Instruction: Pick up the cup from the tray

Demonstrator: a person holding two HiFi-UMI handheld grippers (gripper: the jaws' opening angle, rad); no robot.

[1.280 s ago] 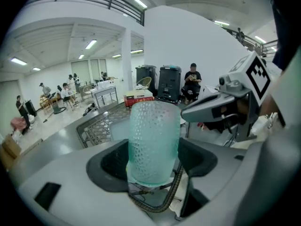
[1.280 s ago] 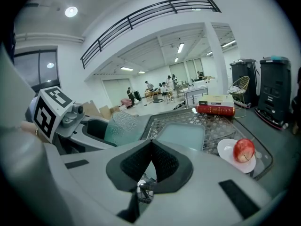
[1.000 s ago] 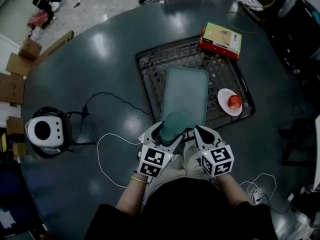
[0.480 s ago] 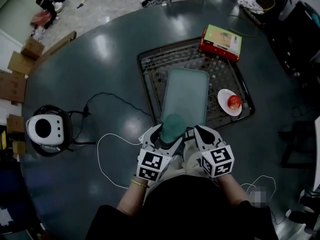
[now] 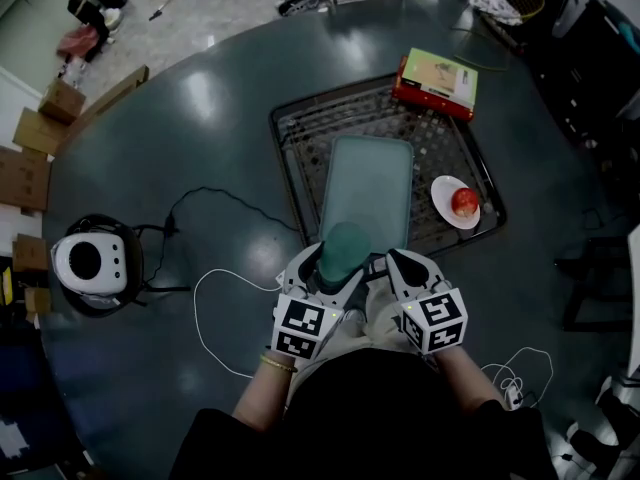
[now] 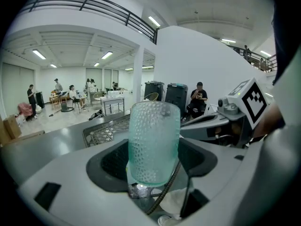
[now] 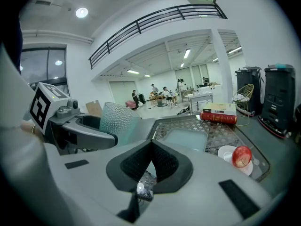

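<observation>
At the tabletop's (image 5: 180,118) left edge we see a white round appliance (image 5: 88,261), its black cord (image 5: 215,196) trailing toward the middle, with a white cable (image 5: 213,318) looped by the near edge. The left claw (image 5: 330,268) is clamped on the cup (image 5: 345,247), a clear teal dimpled tumbler held upright between the pads at the near end of the tray (image 5: 368,183). We cannot tell whether its base is clear of the tray. That pale teal tray lies on a black wire rack (image 5: 300,143) at the tabletop's centre. Just right of the cup, the right claw (image 5: 393,265) has its jaws pressed together on nothing. On the rack's right edge sits a white plate (image 5: 442,196) carrying a red apple (image 5: 464,201), and a red-and-yellow box (image 5: 437,78) rests at the rack's far right corner.
</observation>
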